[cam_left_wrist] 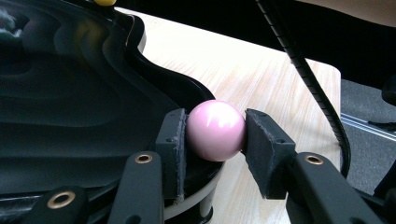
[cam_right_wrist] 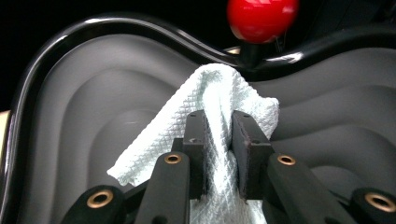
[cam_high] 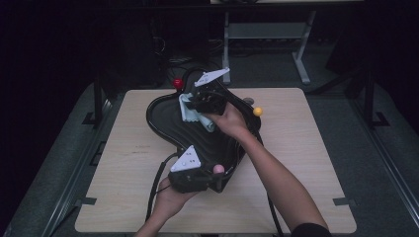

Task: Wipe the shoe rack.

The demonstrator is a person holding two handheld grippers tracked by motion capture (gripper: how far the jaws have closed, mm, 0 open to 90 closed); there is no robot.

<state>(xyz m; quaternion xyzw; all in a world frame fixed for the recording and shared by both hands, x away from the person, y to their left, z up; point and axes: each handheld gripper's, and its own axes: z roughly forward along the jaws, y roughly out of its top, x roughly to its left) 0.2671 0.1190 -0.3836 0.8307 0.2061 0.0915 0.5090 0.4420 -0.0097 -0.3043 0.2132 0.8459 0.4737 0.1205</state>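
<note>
We've got the L gripper [cam_left_wrist: 215,135] clamped on the pink knob [cam_left_wrist: 215,129] at the tray [cam_high: 165,126]'s near edge, R gripper [cam_right_wrist: 218,140] pinching the cloth [cam_right_wrist: 187,135] far-left inside. Cloth's soft, limp; tray glossy, slippery, so we steady by knob.

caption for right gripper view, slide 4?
Right gripper pinches a pale cloth against the black tray, below its red knob.

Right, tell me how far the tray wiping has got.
Done: the left gripper is clamped on the pink ball at the black tray's rim, steadying it. In hand: the right gripper presses the pale cloth near the red ball. Left: I can't tell how much is wiped.
</note>
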